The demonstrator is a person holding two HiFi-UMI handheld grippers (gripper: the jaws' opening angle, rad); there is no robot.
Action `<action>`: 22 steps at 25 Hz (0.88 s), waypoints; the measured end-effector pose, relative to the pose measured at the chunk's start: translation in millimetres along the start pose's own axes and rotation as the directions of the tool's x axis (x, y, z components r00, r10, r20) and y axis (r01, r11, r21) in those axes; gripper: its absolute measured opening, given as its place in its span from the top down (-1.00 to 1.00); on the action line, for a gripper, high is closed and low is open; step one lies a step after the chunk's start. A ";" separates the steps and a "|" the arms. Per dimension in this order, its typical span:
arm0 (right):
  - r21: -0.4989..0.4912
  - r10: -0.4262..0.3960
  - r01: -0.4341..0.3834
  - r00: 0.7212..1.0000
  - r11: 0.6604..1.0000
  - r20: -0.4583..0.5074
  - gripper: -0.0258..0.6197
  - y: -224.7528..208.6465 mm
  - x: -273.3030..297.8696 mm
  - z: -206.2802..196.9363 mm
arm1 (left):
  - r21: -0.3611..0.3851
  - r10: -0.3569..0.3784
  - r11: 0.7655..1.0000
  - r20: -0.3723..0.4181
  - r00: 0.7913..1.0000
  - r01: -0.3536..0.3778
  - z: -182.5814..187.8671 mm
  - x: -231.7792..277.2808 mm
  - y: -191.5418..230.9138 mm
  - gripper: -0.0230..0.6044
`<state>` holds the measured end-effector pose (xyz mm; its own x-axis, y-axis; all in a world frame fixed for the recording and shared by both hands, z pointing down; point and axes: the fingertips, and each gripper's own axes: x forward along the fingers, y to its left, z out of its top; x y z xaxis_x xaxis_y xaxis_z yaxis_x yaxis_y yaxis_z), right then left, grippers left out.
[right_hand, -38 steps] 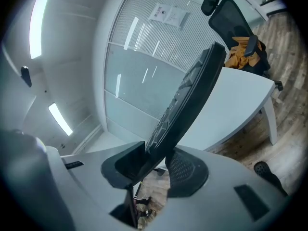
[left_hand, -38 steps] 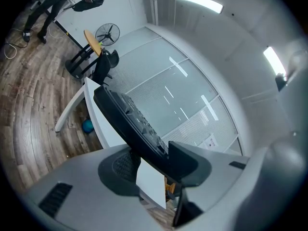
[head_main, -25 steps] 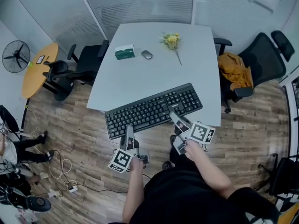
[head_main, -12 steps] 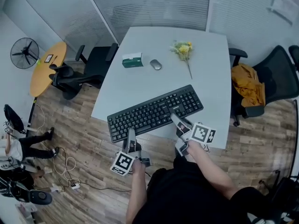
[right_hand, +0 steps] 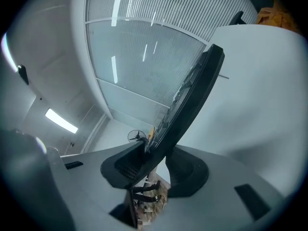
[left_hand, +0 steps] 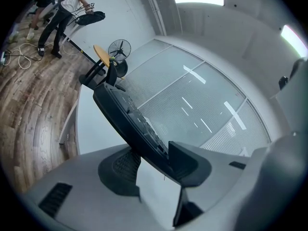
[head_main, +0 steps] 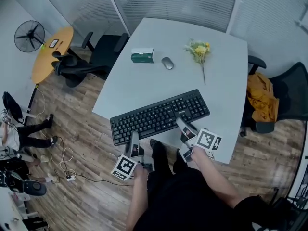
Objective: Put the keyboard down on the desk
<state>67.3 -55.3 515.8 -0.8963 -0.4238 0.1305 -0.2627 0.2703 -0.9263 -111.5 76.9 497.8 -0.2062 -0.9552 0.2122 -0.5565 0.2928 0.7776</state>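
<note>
Lowering the black keyboard (head_main: 159, 115) flat onto the table (head_main: 139, 83) is judged to be the step in hand. The keyboard is gripped along its near long edge by both tools. The left tool (head_main: 133, 140) is clamped on that edge toward the keyboard's left end and the right tool (head_main: 182, 125) toward its right end. In each gripper view the thin edge is seen pinched between the two jaws. The keyboard is held over the near part of the table, slanted against the near edge, with its left end reaching out past the near left corner. Whether any part of it touches the surface cannot be told. For a clean placement, the keyboard should be carried a little farther in until its whole length is backed by the table. Both tools should then be lowered together so that neither end dips. The far long edge is best set down first and the near edge eased after it. The jaws should be opened only once the weight is fully borne. The mouse (head_main: 167, 63), the green box (head_main: 143, 56) and the flower sprig (head_main: 199, 49) lie toward the far edge, well apart, so no obstruction is expected.
</note>
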 end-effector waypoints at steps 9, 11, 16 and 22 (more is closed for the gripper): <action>-0.028 -0.037 0.038 0.999 0.999 0.034 0.47 -2.7 30.3 20.2 | -0.032 -0.042 0.999 -0.032 0.999 0.041 13.8 44.0 9.1 0.42; -0.035 -0.045 0.047 0.997 0.998 0.057 0.47 -0.1 41.1 30.5 | -0.033 -0.065 0.997 -0.044 0.997 0.063 22.5 60.9 6.9 0.42; -0.035 -0.082 0.086 0.991 0.996 0.102 0.47 2.4 74.7 50.6 | -0.043 -0.113 0.993 -0.085 0.990 0.110 47.0 109.6 9.9 0.43; -0.015 -0.143 0.147 0.977 0.989 0.158 0.46 -6.7 115.4 67.5 | -0.044 -0.143 0.990 -0.167 0.976 0.137 68.6 166.8 21.9 0.43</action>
<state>-10.2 -164.4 513.2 -0.7817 -0.5893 0.2040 -0.3972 0.2183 -0.8914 -213.3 -73.1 509.6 0.0125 -0.9808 0.1948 -0.5437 0.1569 0.8245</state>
